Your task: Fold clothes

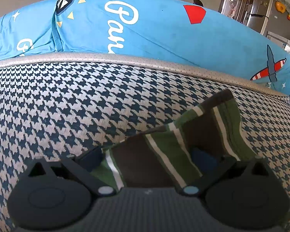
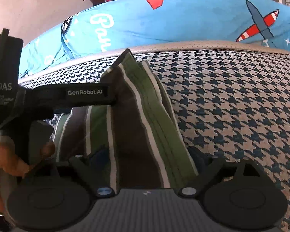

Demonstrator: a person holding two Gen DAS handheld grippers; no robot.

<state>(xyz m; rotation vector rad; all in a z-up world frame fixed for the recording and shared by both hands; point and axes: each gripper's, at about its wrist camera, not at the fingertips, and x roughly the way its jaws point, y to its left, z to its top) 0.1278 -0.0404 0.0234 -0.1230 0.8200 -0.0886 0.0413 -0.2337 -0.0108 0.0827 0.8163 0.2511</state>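
From the left wrist, the left gripper [image 1: 147,159] sits low over a houndstooth mat [image 1: 71,104] with its jaws spread wide; the striped garment [image 1: 164,150], brown, green and white, lies slack between the two dark fingers [image 1: 90,159] and neither pad presses on it. The cloth is bunched into a ridge that rises to a dark corner up and to the right, ending short of the mat's grey perforated border [image 1: 125,58]. To the left of the garment the mat runs bare to the picture's side; to the right there is a narrower strip of bare pattern. Beyond the border lies a blue printed sheet [image 1: 164,34], and past it a doorway and a grey fridge [image 1: 261,9] at the far right. From the right wrist, the right gripper [image 2: 147,161] also stands with its jaws well apart, the same garment [image 2: 137,127] running up between them as a folded, layered band, its top corner just touching the grey border [image 2: 203,45]. Whether the fingertips touch the cloth cannot be told, since its folds cover them. The left gripper [image 2: 108,93] reaches in from the left across the garment's upper part, held by a hand [image 2: 15,160] at the left side. Right of the garment the mat [image 2: 232,100] is bare to its edge, with the blue sheet [image 2: 183,23] behind.
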